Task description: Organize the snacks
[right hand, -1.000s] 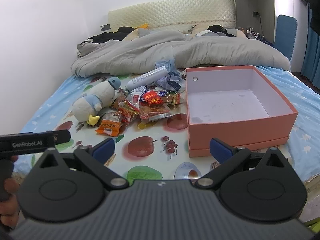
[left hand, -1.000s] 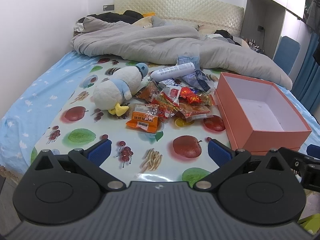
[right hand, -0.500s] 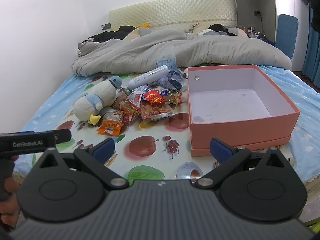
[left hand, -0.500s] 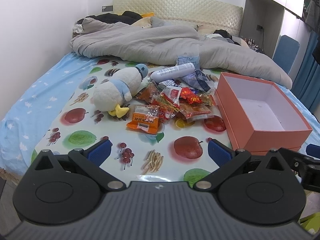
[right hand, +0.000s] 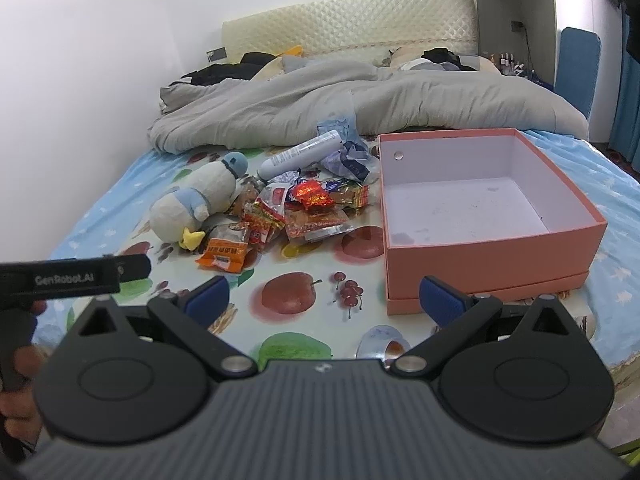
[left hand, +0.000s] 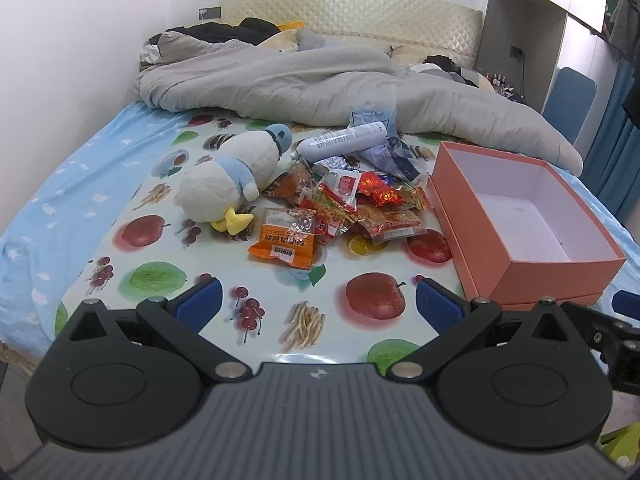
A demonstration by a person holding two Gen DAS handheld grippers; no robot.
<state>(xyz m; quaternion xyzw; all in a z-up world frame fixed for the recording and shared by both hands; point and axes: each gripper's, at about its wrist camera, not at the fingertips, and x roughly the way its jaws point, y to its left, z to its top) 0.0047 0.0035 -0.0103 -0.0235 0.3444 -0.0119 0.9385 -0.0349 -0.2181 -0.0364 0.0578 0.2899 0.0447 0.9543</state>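
Both tools are released and hold nothing: left tool (left hand: 318, 304), right tool (right hand: 324, 300). Ahead of the left tool lies the snack pile (left hand: 340, 210) on the bed (left hand: 72, 200); ahead-right, the pink box (right hand: 480, 204).

**Bystanders on the fruit-print cloth**

A fruit-print cloth (left hand: 160, 280) covers the near part of the bed. On its far left lies a plush duck (left hand: 230, 180) on its side (yellow feet toward the camera). Just right of the duck's head rests a white spray bottle (left hand: 344, 142), lying flat. Past the cloth's far edge, a rumpled grey duvet (left hand: 320, 84) stretches across, with a quilted cream headboard (left hand: 348, 12) behind it.
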